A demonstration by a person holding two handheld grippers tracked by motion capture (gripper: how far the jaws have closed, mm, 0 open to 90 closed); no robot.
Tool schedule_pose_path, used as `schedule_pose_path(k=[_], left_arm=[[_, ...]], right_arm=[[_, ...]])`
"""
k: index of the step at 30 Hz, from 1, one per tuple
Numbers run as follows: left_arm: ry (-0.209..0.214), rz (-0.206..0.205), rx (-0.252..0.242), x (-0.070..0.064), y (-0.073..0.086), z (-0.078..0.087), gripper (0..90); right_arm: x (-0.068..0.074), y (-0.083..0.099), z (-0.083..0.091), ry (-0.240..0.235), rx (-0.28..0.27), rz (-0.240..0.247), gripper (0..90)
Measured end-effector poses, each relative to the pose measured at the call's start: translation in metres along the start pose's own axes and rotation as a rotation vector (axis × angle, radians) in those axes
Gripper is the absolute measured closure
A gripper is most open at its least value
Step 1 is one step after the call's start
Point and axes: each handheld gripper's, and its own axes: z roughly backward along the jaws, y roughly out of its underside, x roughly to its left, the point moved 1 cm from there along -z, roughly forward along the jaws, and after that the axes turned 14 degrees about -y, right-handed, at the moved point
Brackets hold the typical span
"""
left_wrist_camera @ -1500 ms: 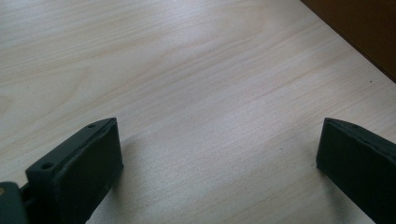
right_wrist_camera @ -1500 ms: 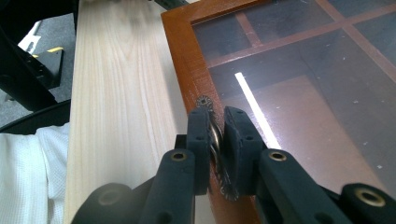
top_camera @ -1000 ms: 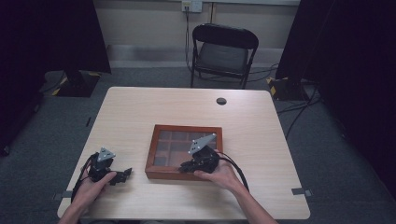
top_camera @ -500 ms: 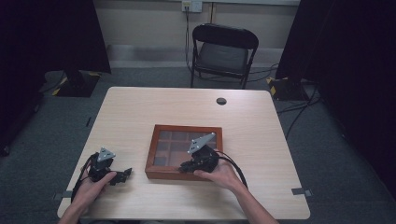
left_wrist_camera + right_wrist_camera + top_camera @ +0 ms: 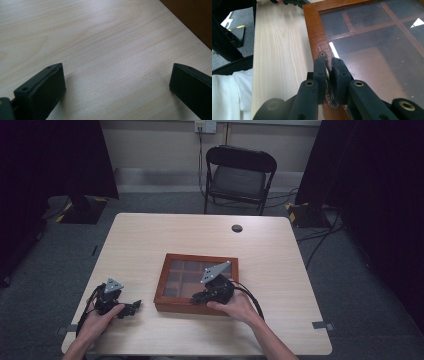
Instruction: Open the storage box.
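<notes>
- Between the right claw's [image 5: 327,65] two black jaws sits a small brass pull [image 5: 328,82], clamped tight; most of the pull is hidden by the jaws, and only its ornate lower edge and a small top plate peek out.
- Just ahead of that claw lies one wooden box [image 5: 196,283] with a glass lid [image 5: 382,47]; wooden dividers show through the glass, but reflections make the compartments hard to count and their contents hard to make out.
- From above, the right claw [image 5: 200,296] rests at the box's near front edge, and the person's right hand [image 5: 235,305] covers part of that edge.
- Off to that claw's left, well apart from the box, the left claw [image 5: 131,307] lies low over bare bench [image 5: 280,270], its jaws wide apart with nothing between them.
- Ahead of the left claw [image 5: 117,82] only pale wood grain shows, with a corner of the box [image 5: 195,20] cut off at the upper right.
- Two claws, one box, one pull counted.
- Beyond the box, open bench runs to the far edge, where one small dark round spot [image 5: 237,228] sits.
</notes>
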Motion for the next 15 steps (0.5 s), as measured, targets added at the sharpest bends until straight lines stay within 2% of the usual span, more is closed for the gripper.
schedule_pose_path(k=[15], left_arm=[[0.000, 0.000, 0.000, 0.0000, 0.0000, 0.0000, 0.0]], right_arm=[[-0.0011, -0.0083, 0.0079, -0.016, -0.004, -0.003, 83.0]])
